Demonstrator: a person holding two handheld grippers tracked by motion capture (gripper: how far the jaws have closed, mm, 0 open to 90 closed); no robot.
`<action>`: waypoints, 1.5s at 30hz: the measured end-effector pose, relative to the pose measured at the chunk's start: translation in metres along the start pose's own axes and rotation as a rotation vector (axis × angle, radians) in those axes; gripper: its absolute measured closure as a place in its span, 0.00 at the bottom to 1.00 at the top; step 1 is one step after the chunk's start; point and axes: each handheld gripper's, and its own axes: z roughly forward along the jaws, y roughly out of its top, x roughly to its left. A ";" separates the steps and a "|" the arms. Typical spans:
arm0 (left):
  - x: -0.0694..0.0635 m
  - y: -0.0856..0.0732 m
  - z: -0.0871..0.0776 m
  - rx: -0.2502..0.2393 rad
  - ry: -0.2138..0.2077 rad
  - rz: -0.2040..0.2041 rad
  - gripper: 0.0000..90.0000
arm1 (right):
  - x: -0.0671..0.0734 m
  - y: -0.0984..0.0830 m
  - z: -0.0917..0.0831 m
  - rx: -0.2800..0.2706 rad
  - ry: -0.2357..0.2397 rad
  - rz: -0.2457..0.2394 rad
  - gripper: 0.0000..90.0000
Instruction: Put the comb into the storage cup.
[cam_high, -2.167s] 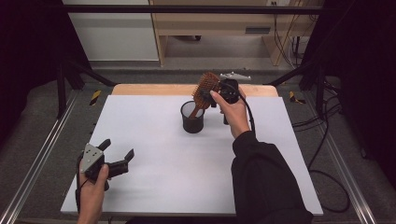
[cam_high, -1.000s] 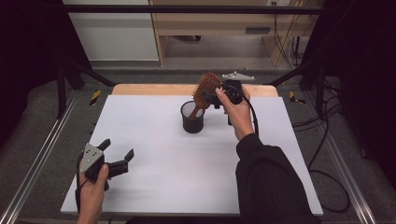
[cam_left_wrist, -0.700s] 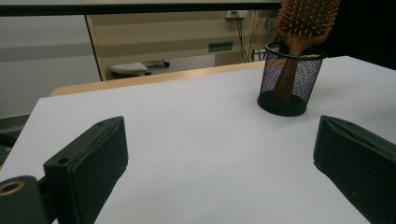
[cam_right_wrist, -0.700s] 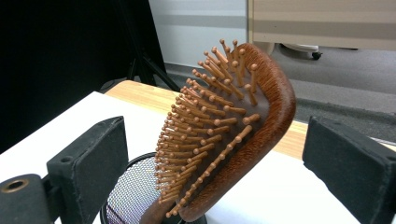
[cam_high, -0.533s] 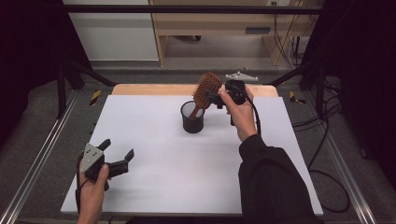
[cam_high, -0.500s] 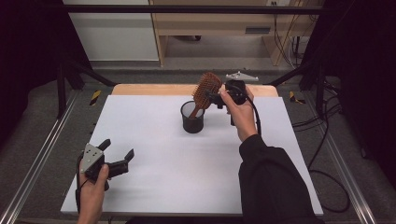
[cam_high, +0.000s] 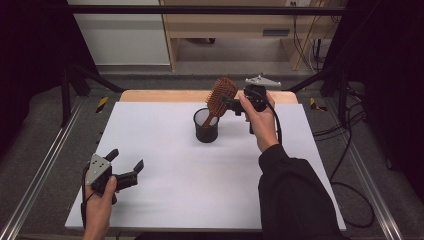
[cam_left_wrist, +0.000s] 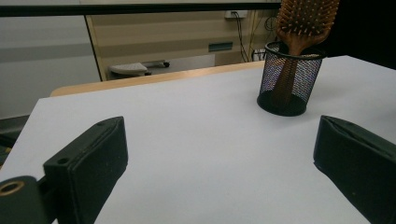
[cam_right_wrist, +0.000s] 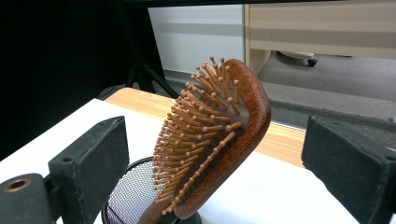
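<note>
At the near left corner of the white table, the left gripper is resting low in the person's hand, its jaws spread wide with nothing between them; it is sitting well apart from the work, probably so as to leave the far side free for the other hand. In the left gripper view those two black jaws are framing bare tabletop, with the mesh cup standing upright farther off. Past the middle of the table, that black mesh cup is holding the wooden hairbrush handle-down, the handle leaning against the cup's rim so that the paddle head is tilting up and out above it; the cup's wall is what is keeping the brush propped. Just beside the head, the right gripper is hovering level, held in the right hand. In the right gripper view its jaws are standing wide on either side of the bristled head, pads clear of the wood, so the brush is not pinched; judging by this, the gripper is lined up either to take the head or to let it go.
</note>
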 end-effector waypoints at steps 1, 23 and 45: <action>0.000 0.000 0.000 0.001 0.000 0.000 0.04 | 0.000 0.000 -0.001 -0.003 0.001 0.002 0.08; 0.000 -0.001 0.002 0.007 0.005 -0.002 0.04 | -0.001 0.006 -0.016 -0.086 -0.033 -0.024 0.07; 0.005 -0.001 -0.001 -0.007 0.025 -0.012 0.03 | 0.000 0.008 -0.049 -0.168 -0.058 -0.053 0.03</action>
